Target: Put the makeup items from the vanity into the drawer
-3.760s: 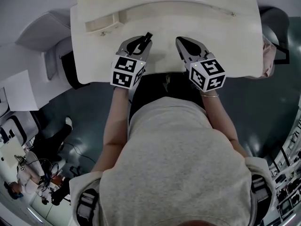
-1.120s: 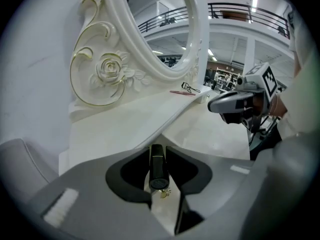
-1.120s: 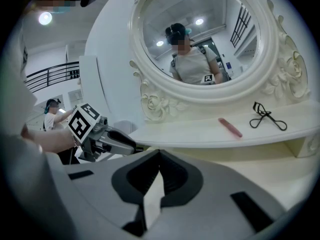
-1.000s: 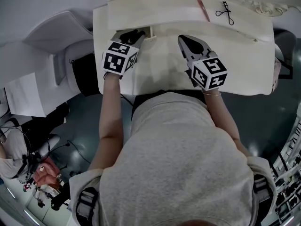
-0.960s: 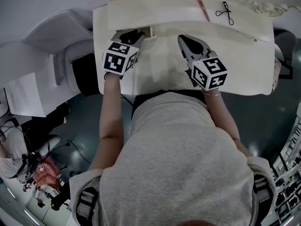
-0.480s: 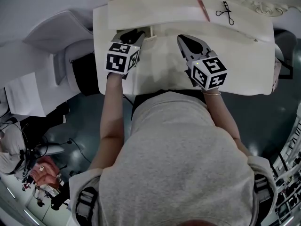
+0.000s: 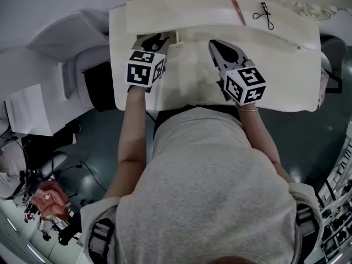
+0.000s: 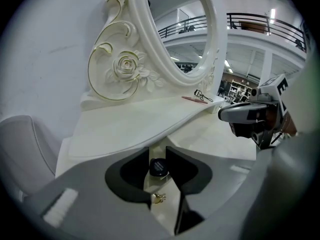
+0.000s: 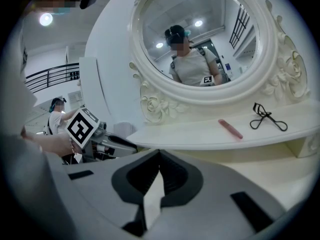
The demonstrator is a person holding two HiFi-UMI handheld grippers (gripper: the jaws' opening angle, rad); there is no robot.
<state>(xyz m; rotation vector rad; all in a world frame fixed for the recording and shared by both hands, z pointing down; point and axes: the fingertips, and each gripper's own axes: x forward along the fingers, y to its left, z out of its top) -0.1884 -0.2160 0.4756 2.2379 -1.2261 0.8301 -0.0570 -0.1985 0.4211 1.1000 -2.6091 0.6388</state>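
The left gripper (image 8: 158, 153) clamps a small black round-capped makeup tube (image 8: 158, 167) end-on. It sits at the upper left of the cream carved vanity (image 7: 275, 65), just above the gold knob (image 8: 159, 198) of the little cream drawer (image 8: 161, 212). To do this well, I judge the tube should be brought fully over the drawer's opening, low and level, before the grip loosens. The right gripper (image 9: 160, 155) idles shut and empty at centre frame. Compared with a second ago, the left gripper's marker cube sits slightly further right, and the tube remains gripped.
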